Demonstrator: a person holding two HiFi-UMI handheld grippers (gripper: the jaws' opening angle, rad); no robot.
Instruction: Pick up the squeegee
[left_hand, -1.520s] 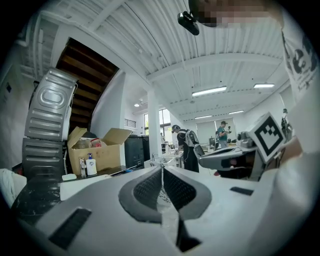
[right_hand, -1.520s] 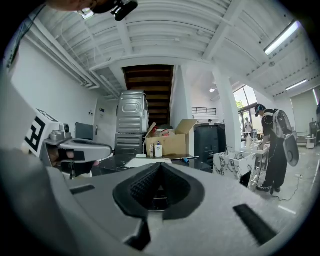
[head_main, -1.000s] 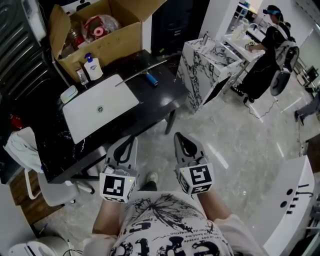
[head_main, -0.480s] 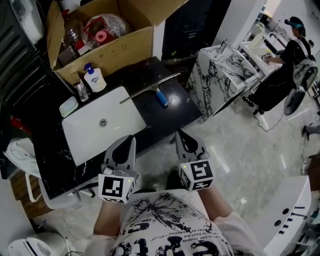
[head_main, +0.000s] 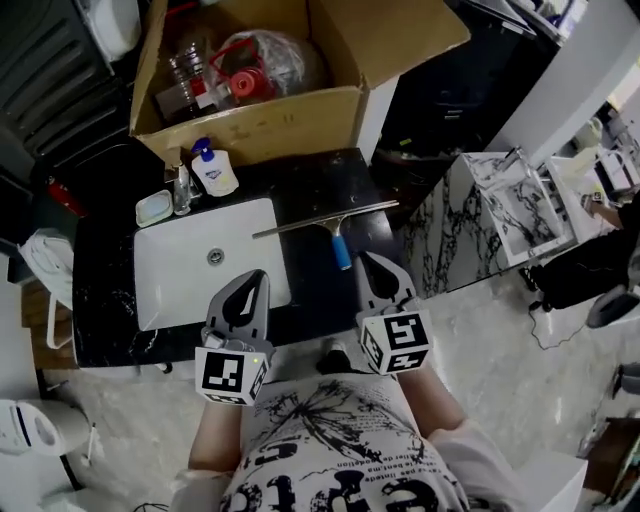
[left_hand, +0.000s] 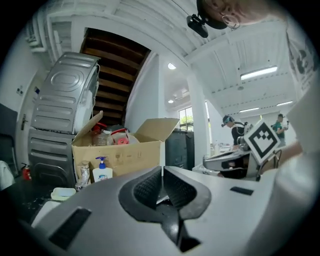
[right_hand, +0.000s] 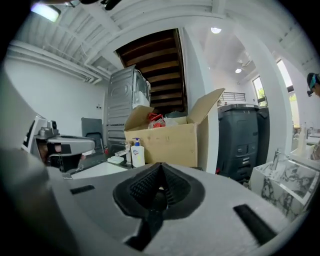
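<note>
The squeegee (head_main: 326, 219) lies flat on the black counter (head_main: 305, 295), to the right of the white sink (head_main: 180, 285). Its long metal blade runs left to right and its blue handle (head_main: 342, 252) points toward me. My right gripper (head_main: 366, 257) is shut and empty, its tips just right of the handle's end, above the counter's front right part. My left gripper (head_main: 258, 274) is also shut with nothing in it, over the sink's front right corner. Each gripper view shows its jaws, left (left_hand: 162, 169) and right (right_hand: 160, 165), pressed together. The squeegee is not clearly visible in either gripper view.
A large open cardboard box (head_main: 270, 125) full of items stands at the back of the counter. A soap bottle (head_main: 214, 172), a faucet (head_main: 181, 188) and a soap dish (head_main: 152, 208) sit behind the sink. A marble-patterned cabinet (head_main: 500, 215) stands to the right.
The counter has come much closer. Both grippers moved forward from over the floor to over the counter's front, staying shut. The squeegee now lies just ahead of the right gripper.
</note>
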